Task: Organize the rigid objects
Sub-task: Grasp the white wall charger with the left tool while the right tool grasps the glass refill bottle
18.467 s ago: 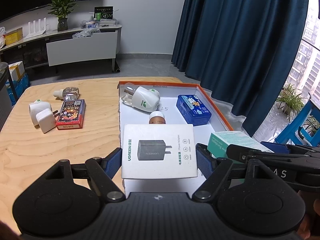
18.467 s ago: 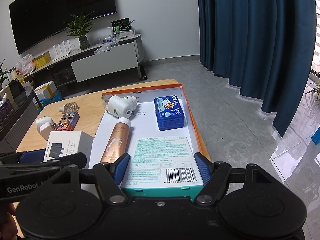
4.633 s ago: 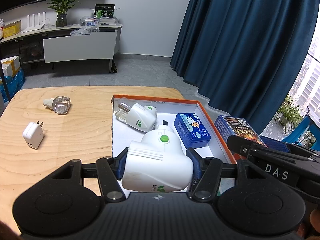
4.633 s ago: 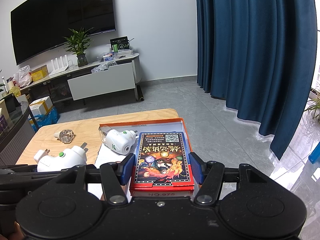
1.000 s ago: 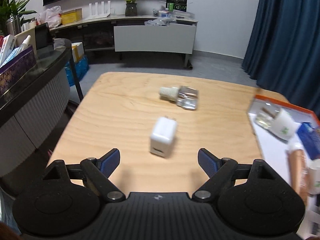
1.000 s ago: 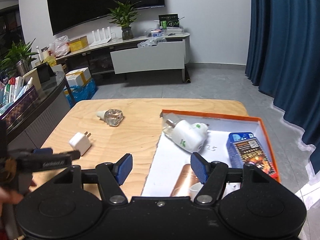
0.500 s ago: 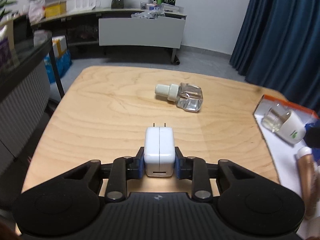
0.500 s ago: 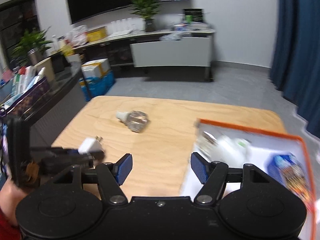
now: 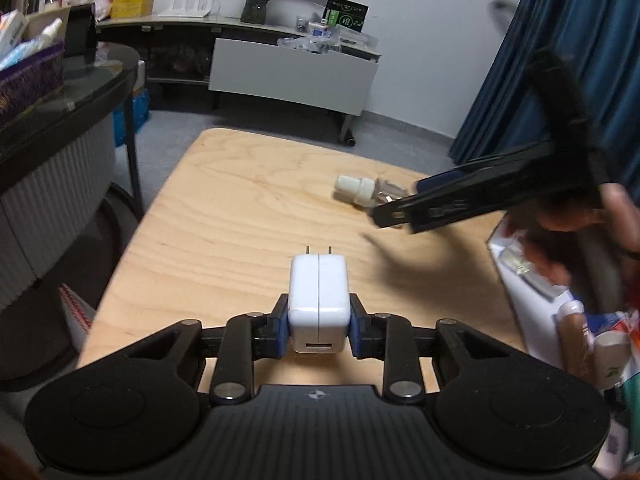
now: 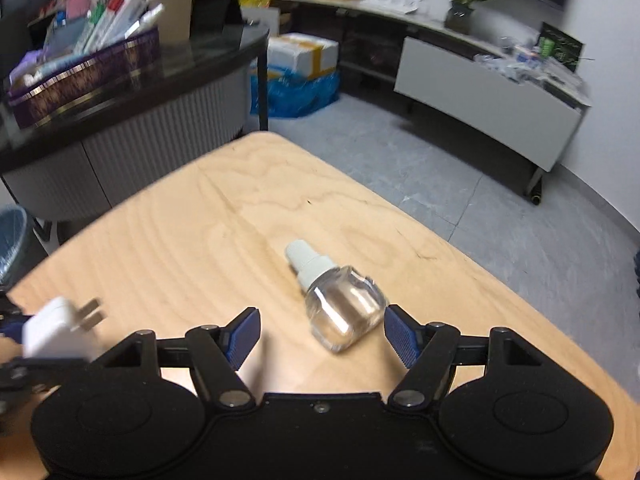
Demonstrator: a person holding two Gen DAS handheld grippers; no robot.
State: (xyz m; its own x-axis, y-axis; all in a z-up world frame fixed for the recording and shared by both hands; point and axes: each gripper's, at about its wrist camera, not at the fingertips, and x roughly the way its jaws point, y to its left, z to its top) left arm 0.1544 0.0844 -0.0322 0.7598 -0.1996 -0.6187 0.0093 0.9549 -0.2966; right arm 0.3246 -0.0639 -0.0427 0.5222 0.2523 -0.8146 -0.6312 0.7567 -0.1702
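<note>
Gripping a small white square plug charger (image 9: 319, 300) in our left gripper (image 9: 319, 330) fingers above the pale wooden surface (image 9: 240, 216), our right gripper (image 10: 322, 334) fingers just opening wide around a clear glass bottle with white cap (image 10: 338, 306) lying there, untouched.

The blurred right tool (image 9: 404, 216) hides most of the clear bottle (image 9: 360, 192).

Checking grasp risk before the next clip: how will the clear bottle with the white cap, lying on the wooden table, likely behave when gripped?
The clear bottle with the white cap looks smooth and glossy, so probably slippery. Its rounded body, lying sideways, may roll if nudged. The open right gripper straddles it, not yet pressing.
</note>
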